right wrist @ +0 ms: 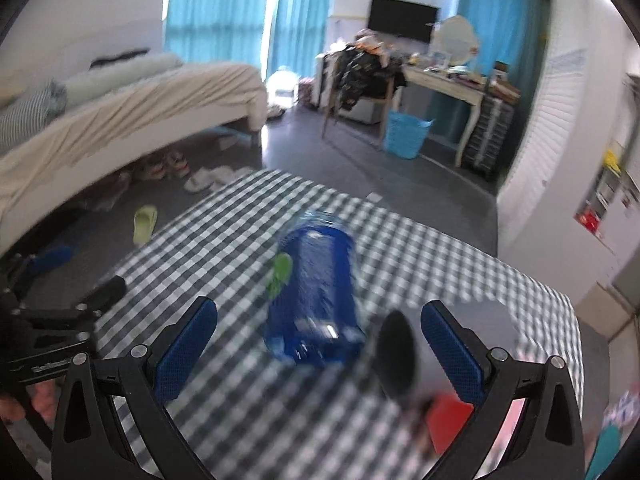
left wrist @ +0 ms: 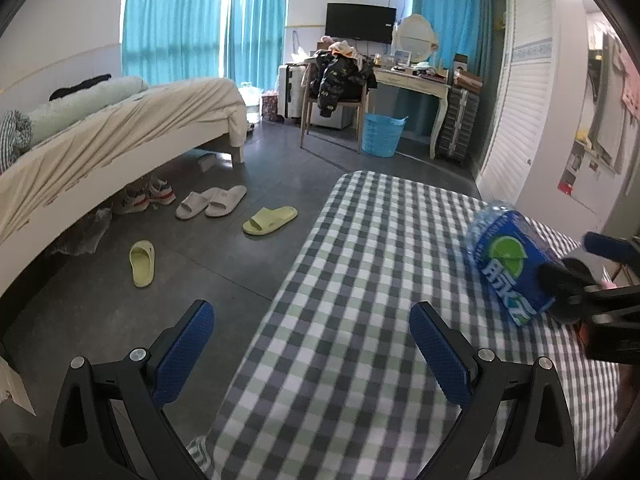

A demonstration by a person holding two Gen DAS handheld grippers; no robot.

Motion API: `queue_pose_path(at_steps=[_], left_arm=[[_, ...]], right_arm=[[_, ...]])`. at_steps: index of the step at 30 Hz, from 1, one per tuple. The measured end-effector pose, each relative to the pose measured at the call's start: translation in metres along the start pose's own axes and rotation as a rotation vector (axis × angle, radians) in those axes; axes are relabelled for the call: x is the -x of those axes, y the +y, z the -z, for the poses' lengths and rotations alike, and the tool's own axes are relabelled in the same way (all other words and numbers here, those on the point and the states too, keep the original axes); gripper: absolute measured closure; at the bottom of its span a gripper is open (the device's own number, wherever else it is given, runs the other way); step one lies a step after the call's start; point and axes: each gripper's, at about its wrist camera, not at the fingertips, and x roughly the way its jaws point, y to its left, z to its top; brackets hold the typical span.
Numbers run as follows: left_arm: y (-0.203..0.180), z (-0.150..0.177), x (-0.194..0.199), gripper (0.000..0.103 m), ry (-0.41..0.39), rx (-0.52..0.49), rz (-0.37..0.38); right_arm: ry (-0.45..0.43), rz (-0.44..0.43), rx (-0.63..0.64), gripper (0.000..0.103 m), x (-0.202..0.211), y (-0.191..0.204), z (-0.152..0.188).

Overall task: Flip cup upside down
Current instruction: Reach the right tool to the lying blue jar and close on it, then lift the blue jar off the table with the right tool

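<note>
A blue-labelled plastic bottle (right wrist: 316,300) lies on its side on the checked tablecloth (right wrist: 240,380); it also shows in the left wrist view (left wrist: 510,268). A blurred cup with a dark opening (right wrist: 396,354) lies tipped beside the bottle, close to the right finger's pad (right wrist: 450,352). My right gripper (right wrist: 316,352) is open around the bottle's near end and the cup, touching neither clearly. My left gripper (left wrist: 312,356) is open and empty over the table's left edge. The right gripper (left wrist: 608,280) shows at the far right of the left wrist view.
A red object (right wrist: 448,420) lies by the cup near the front right. The table's left edge (left wrist: 288,288) drops to a grey floor with slippers (left wrist: 270,220). A bed (left wrist: 100,136), a chair, a desk and a blue basket (left wrist: 382,134) stand beyond.
</note>
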Motion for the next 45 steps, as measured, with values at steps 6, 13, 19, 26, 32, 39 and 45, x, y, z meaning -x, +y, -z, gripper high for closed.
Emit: queue_pose_path(at_steps=[6, 13, 19, 26, 32, 39, 45], left_arm=[[0.008, -0.004, -0.014, 0.002, 0.03, 0.023, 0.016], [0.015, -0.002, -0.022, 0.002, 0.053, 0.032, 0.031], [0.018, -0.003, 0.001, 0.002, 0.021, 0.043, 0.052], [0.011, 0.002, 0.049, 0.002, -0.036, 0.031, 0.099], [0.006, 0.009, 0.084, 0.002, -0.062, 0.021, 0.127], [-0.001, 0.011, 0.105, 0.002, -0.074, -0.011, 0.11], [-0.008, 0.015, 0.103, 0.002, -0.046, -0.028, 0.088]], right_arm=[[0.122, 0.034, 0.083, 0.007, -0.068, 0.015, -0.015], [0.184, 0.079, 0.087, 0.039, -0.098, 0.015, -0.017], [0.17, 0.086, 0.035, 0.039, -0.06, 0.015, -0.012], [0.176, 0.086, -0.03, 0.039, 0.007, 0.029, 0.027], [0.205, 0.085, -0.066, 0.039, 0.053, 0.045, 0.068], [0.24, 0.059, -0.087, 0.038, 0.059, 0.053, 0.096], [0.244, 0.017, -0.083, 0.022, 0.063, 0.044, 0.108]])
